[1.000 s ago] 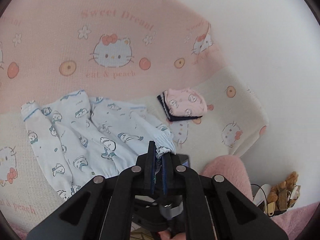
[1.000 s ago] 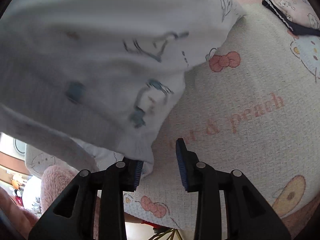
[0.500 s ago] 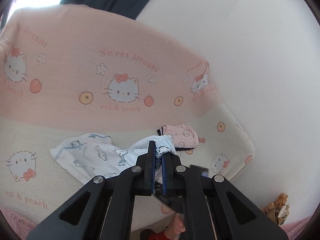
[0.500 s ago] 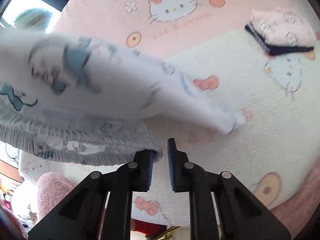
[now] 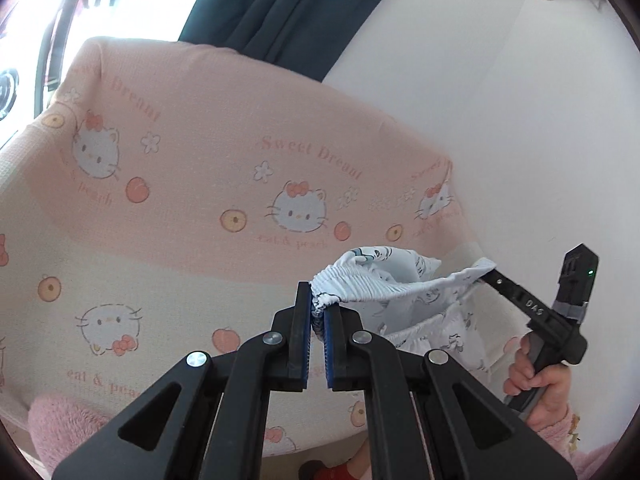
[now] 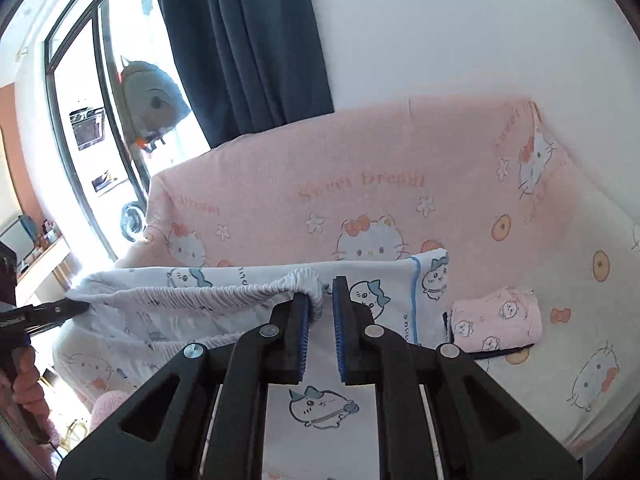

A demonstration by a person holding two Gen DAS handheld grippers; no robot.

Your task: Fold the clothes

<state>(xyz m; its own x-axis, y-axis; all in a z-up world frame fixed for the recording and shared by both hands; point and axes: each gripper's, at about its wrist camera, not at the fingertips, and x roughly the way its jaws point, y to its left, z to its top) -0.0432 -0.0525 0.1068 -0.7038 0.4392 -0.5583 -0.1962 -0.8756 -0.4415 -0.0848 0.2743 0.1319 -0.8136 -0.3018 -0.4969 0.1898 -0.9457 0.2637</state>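
pink-and-cream sofa cover printed with cartoon cats and peaches, white wall and dark blue curtain behind. left tool clamped narrow on one end of the elastic waistband of the pale blue cartoon-print pyjama trousers; right tool pinched on the opposite end of the same waistband, gathered elastic bunched between the blue pads. waistband stretched in the air between the two tools, legs hanging down in front of the sofa seat, clear of the cushion as far as can be told. small folded pink garment with dark trim lying on the seat to the right, well apart. step in hand, judged: lifting and spreading the trousers before the fold. next move probably calls for keeping both grips firm, holding the waistband taut and level, then lowering the trousers flat onto the seat, clear of the folded pink piece.
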